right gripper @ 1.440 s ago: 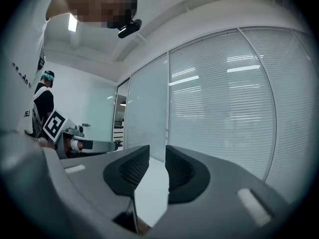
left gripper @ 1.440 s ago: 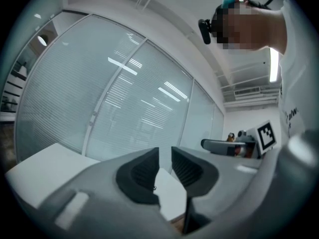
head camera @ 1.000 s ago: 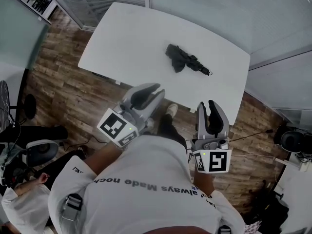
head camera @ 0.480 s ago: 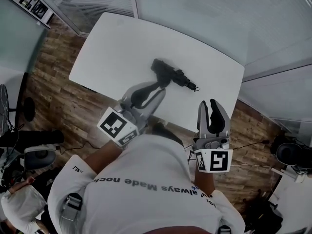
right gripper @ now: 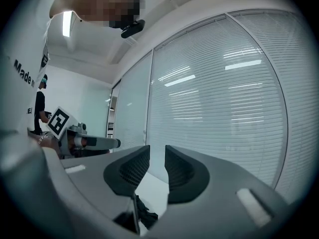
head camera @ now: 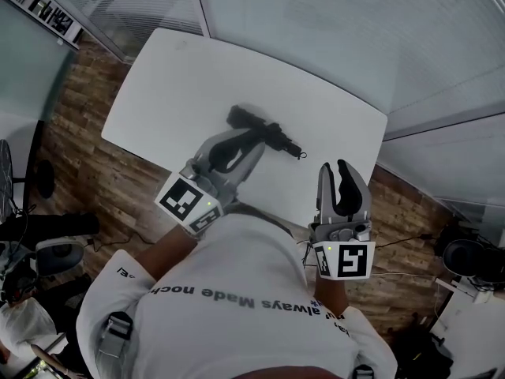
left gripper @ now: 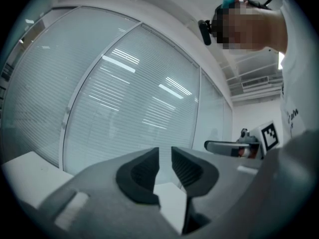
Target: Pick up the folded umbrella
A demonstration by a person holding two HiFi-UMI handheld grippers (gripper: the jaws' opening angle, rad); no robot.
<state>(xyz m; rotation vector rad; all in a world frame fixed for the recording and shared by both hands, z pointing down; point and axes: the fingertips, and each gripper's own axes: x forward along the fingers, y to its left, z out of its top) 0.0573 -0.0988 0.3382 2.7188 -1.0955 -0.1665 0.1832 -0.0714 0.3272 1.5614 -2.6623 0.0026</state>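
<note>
Head view, umbrella: the folded umbrella point(head camera: 267, 131) lies on the white table point(head camera: 170, 85), a little in from the near edge. Its bulky cloth end is toward the left and its slim end toward the near right corner.
Head view, tools: the left gripper point(head camera: 246, 139) overlaps the umbrella's near side in the picture, but this view does not show whether they touch. The right gripper point(head camera: 338, 170) is by the near right corner, apart from the umbrella.
Left gripper view: the jaws are drawn together to a slit with nothing in it. Only bare table shows below and no umbrella, so this gripper probably sits above it rather than on it.
Right gripper view: the jaws are likewise together and empty. The umbrella point(right gripper: 142, 214) shows low on the table, below and ahead of them, which the left gripper view lacks.
Handling: it is likely light, with loose, slippery cloth over a stiff core. Pinching folds alone would bunch or slip.
Hold: judged best across the firm middle or the slim end, with the jaws spread first.
</note>
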